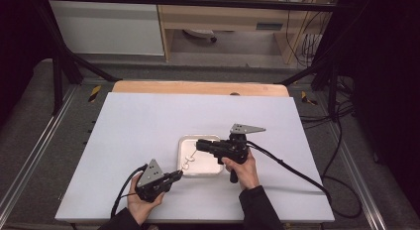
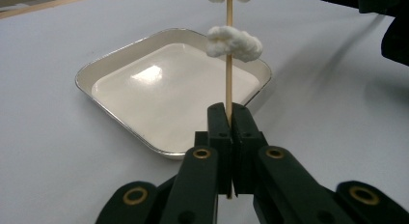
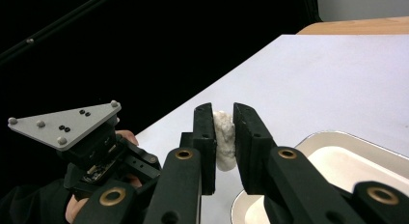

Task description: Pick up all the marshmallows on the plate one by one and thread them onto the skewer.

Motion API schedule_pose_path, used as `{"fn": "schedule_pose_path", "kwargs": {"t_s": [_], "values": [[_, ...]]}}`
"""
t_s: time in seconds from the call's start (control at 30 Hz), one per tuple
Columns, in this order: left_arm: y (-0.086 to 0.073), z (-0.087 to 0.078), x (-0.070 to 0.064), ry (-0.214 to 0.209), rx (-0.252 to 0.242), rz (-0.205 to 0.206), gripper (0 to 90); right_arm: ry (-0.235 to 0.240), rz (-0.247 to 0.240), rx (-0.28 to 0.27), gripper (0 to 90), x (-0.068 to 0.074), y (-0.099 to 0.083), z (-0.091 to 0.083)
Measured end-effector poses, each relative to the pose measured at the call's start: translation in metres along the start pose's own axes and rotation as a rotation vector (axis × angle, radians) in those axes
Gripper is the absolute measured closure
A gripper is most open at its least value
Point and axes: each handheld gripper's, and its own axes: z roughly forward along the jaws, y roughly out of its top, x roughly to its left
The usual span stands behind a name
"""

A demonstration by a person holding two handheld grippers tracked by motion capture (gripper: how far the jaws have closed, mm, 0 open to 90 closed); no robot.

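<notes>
- My left tongs are clamped tight on a thin wooden stick standing upright over the white tray.
- A white lump sits speared on the stick.
- My right tongs pinch another white piece, jaws closed on it, above the tray's edge.

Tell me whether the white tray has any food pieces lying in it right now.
No: in the left gripper view the tray is bare inside, and the white piece sits up on the skewer held by the left tongs.
</notes>
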Motion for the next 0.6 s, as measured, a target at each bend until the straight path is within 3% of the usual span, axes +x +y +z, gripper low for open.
{"fn": "schedule_pose_path", "kwargs": {"t_s": [0.6], "values": [[-0.0004, 0.0014, -0.0006, 0.001, 0.012, 0.004, 88.7, 0.007, -0.005, 0.005, 81.0, 0.0013, -0.0052, 0.0027]]}}
